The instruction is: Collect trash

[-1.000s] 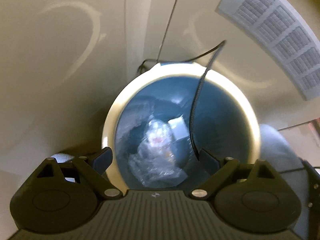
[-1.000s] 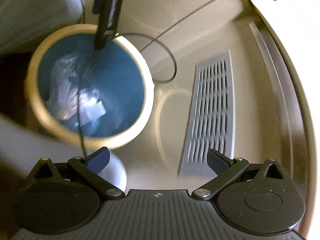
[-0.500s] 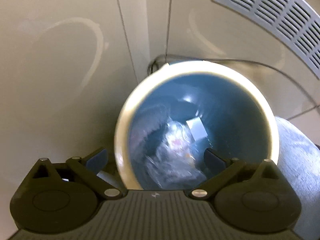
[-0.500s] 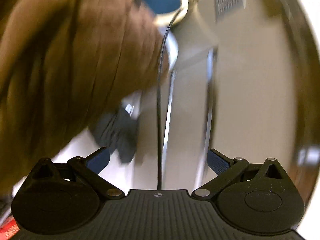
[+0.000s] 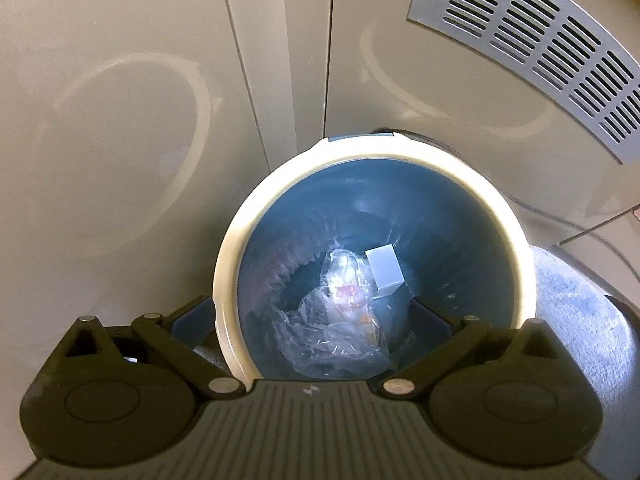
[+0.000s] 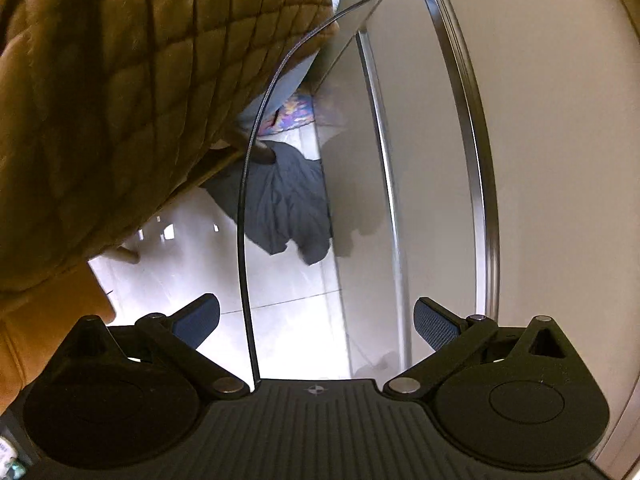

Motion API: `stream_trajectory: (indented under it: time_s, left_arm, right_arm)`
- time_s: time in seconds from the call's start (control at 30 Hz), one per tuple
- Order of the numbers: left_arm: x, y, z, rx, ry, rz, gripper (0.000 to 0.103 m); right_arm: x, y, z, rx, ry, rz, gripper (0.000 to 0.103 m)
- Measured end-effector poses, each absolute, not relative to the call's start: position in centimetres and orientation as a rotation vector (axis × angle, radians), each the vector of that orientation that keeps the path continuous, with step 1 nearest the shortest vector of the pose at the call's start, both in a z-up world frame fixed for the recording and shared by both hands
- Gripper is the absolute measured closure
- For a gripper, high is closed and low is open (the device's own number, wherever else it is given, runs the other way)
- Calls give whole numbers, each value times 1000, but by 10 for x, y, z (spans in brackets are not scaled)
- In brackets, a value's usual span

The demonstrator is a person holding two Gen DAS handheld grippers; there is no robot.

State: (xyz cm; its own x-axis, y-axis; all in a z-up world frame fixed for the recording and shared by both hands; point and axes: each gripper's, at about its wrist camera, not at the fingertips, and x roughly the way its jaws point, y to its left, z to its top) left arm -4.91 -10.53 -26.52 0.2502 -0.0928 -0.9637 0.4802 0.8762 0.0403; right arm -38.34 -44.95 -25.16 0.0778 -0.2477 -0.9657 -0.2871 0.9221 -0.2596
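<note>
A: Our left gripper (image 5: 310,314) hangs over the round waste bin (image 5: 228,280), jaws spread wide and empty. We see a cream rim and a smooth blue inside.

B: And the trash?

A: At the bottom of the bin: a crumpled clear plastic wrapper (image 5: 340,320) with a small pale square card (image 5: 384,268) just beside it. Behind the bin stands a beige panelled wall (image 5: 120,120) with a slotted grey vent grille (image 5: 536,44).

B: Our right gripper (image 6: 316,320) is spread open too, grasping nothing. A braided black cable (image 6: 244,208) rises between its fingers. A quilted brown sleeve (image 6: 120,100) fills the left; below lies glossy white tile floor (image 6: 288,336) and dark creased fabric (image 6: 288,208), perhaps clothing, though we can't tell.
</note>
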Motion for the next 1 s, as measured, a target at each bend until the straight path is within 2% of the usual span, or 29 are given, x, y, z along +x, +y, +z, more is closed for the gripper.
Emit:
stream_trajectory:
  time_s: [0.2, 0.27, 0.33, 0.47, 0.6, 0.73, 0.83, 1.0]
  left_arm:
    - [-47, -115, -265, 359, 1252, -409, 1]
    - [-48, -118, -261, 345, 1243, -410, 1]
    - [-50, -120, -254, 326, 1228, -412, 1]
    - [-53, -116, -223, 290, 1182, -435, 1]
    - [-59, -109, -162, 225, 1067, -497, 1]
    - [-66, -104, -97, 173, 925, -528, 1]
    - [-63, -108, -50, 140, 823, -544, 1]
    - [-43, -132, 2, 107, 688, -532, 1]
  right_arm:
    - [-459, -504, -277, -307, 1783, -193, 0]
    - [-472, -499, -278, -321, 1802, -234, 1]
    - [-458, -481, -262, -302, 1676, -167, 1]
    - [-384, -444, -188, -251, 1269, -55, 1]
    - [-324, -416, -89, -193, 801, 68, 0]
    - [-278, -409, -17, -185, 450, 143, 0]
    - [-237, -416, 12, -166, 289, 50, 0]
    - [-159, -456, 32, -22, 231, -217, 0]
